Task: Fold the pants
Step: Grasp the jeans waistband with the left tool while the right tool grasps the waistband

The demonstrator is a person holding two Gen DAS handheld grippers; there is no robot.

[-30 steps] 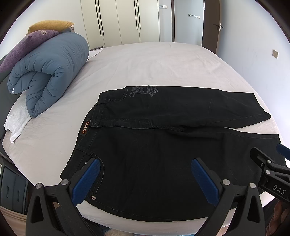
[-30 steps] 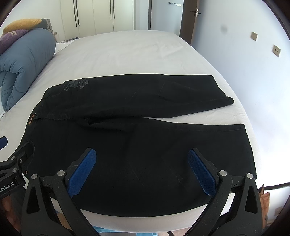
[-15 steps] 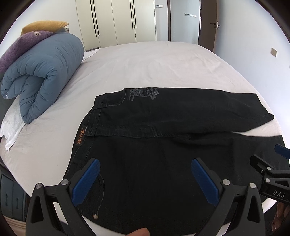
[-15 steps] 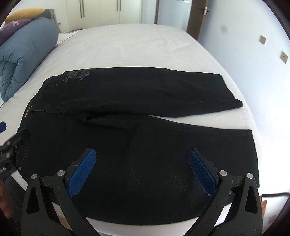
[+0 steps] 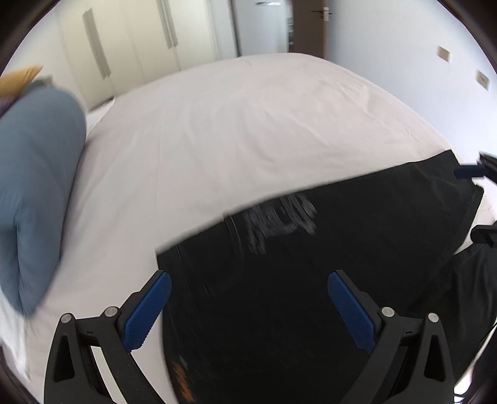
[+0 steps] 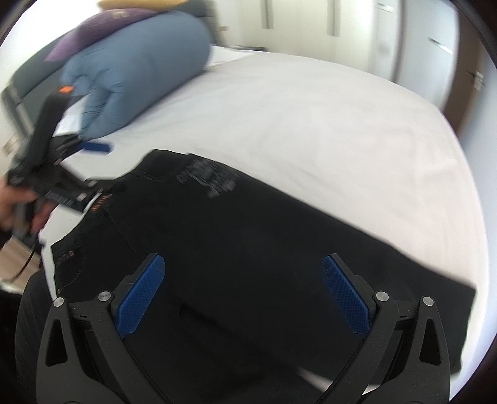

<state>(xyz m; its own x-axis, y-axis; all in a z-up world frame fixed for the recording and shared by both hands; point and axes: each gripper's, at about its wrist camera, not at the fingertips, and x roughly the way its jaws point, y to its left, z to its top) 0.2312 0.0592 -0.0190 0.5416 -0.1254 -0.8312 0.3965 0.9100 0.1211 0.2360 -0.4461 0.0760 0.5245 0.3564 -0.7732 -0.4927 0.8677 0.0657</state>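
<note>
Black pants (image 5: pixel 326 279) lie flat on the white bed sheet (image 5: pixel 248 124), with a pale print near the waist and an orange label (image 6: pixel 101 203) on the waistband. Both views are motion-blurred. My left gripper (image 5: pixel 248 307) hangs open over the waist end, nothing between its blue pads. In the right wrist view it (image 6: pixel 93 164) appears at the far left, held by a hand (image 6: pixel 18 202), beside the waistband. My right gripper (image 6: pixel 242 298) is open above the middle of the pants (image 6: pixel 264 248). Its fingertips (image 5: pixel 469 172) show at the left wrist view's right edge, by the hem.
A rolled blue duvet (image 6: pixel 133 77) lies at the head of the bed, with a purple pillow (image 6: pixel 102 34) and a yellow pillow (image 5: pixel 18 80) behind it. White wardrobe doors (image 5: pixel 139 46) and a room door (image 5: pixel 310 28) stand beyond the bed. Bare sheet stretches past the pants.
Both grippers have swung quickly forward and low over the pants, blurring the views. The left now faces the waist end; the right has turned left toward the duvet. Both stay open.
</note>
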